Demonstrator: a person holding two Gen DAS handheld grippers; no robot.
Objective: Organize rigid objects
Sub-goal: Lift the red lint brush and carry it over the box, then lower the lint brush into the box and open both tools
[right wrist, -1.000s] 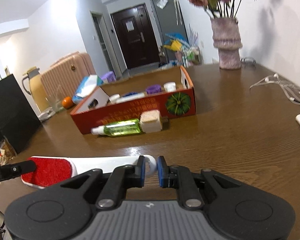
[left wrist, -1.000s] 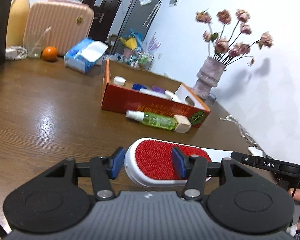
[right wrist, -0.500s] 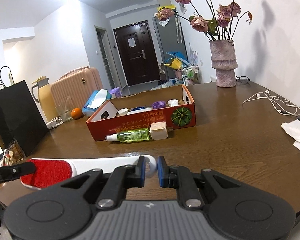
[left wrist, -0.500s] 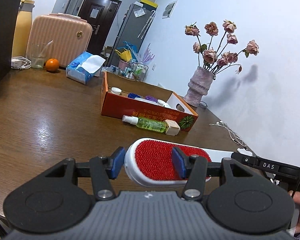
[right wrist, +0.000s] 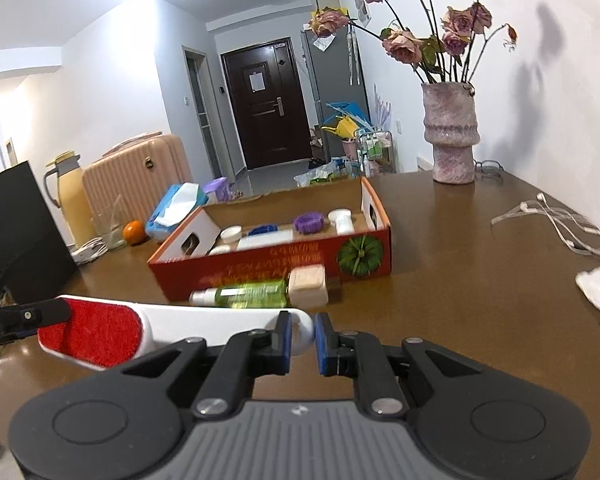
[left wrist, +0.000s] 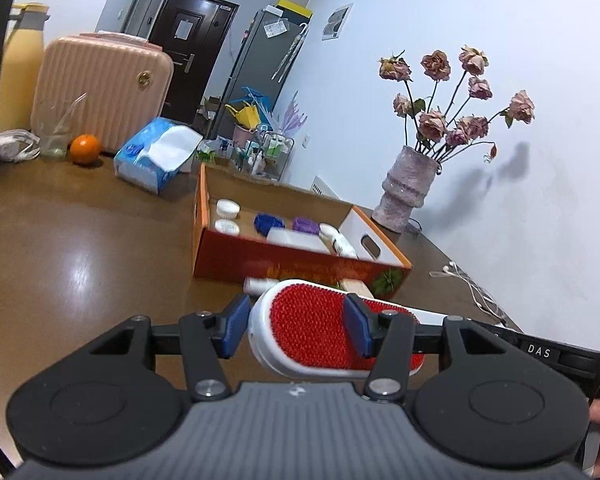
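Both claws gripped the brush (right wrist: pixel 100 330) above the surface (right wrist: pixel 460 280): the left claw (left wrist: pixel 294 330) clamped its red head, the right claw (right wrist: pixel 302 338) its handle tip. The box (right wrist: pixel 284 268) held white jars (left wrist: pixel 227 216), blue and purple lids and a tube; a green bottle (right wrist: pixel 252 294) lay against its front.

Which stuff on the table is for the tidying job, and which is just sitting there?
For the job:
lint brush, held by left gripper and right gripper
orange box
green bottle

Just sitting there:
vase of flowers
orange fruit
tissue pack
earphones
pink suitcase
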